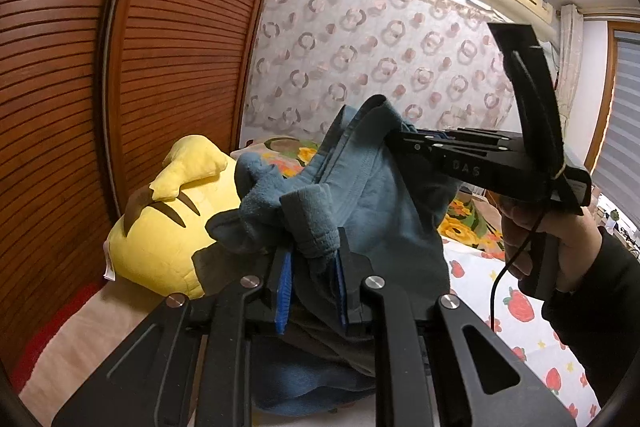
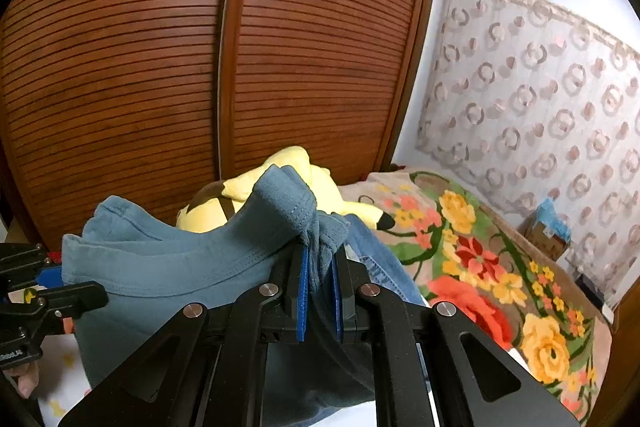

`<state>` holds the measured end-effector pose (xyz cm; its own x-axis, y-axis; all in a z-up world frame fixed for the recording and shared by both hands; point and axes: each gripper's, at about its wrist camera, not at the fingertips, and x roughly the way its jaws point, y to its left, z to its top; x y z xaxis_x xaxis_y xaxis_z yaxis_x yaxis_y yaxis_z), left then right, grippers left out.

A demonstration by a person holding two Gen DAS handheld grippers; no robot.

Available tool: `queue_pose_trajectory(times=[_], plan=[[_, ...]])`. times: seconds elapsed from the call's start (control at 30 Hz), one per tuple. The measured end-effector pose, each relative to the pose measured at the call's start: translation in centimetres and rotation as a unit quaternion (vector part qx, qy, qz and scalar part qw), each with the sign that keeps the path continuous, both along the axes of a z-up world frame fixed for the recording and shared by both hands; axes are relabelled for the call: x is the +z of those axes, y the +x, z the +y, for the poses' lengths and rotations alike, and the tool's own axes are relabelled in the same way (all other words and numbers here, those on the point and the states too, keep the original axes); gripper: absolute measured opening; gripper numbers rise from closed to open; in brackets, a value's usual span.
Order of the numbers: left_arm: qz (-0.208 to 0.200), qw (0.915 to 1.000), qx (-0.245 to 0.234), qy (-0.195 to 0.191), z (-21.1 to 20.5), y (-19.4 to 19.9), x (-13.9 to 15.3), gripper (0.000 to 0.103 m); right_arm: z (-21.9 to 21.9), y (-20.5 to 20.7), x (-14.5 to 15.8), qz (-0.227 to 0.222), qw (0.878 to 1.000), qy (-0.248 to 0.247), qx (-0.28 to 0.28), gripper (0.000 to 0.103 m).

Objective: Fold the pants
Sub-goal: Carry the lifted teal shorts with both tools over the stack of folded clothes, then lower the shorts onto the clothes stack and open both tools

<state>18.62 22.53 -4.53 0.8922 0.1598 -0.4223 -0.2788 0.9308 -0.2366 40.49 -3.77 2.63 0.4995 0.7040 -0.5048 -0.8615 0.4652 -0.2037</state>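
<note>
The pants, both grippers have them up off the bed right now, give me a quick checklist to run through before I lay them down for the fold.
1. Left gripper hold: ok, shut on a bunched edge of the blue-grey pants.
2. Right gripper hold: ok, shut on a stitched hem.
3. Fabric spread flat between the grippers: not ok, it sags and bunches.
4. Which edges are held, waistband or cuffs: cannot tell.
5. Landing spot: not ok, the yellow plush toy lies right behind the hanging cloth.
6. Lower part of the pants off the bedspread: cannot tell, the gripper bodies hide it.
</note>
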Motion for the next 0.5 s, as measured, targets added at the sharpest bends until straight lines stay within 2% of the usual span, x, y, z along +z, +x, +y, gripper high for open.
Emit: queue_pose_trajectory(times=[0.43, 0.5], plan=[[0.011, 0.9999, -0.004, 0.002, 0.2, 0.1, -0.9, 0.019, 2.1, 1.3, 0.3, 0.032, 0.999, -0.021, 0.001, 0.01], [0.01, 0.9999, -0.003, -0.004, 0.3, 0.0, -0.9, 0.019, 2.0, 1.5, 0.6, 0.04, 0.999, -0.019, -0.005, 0.031]])
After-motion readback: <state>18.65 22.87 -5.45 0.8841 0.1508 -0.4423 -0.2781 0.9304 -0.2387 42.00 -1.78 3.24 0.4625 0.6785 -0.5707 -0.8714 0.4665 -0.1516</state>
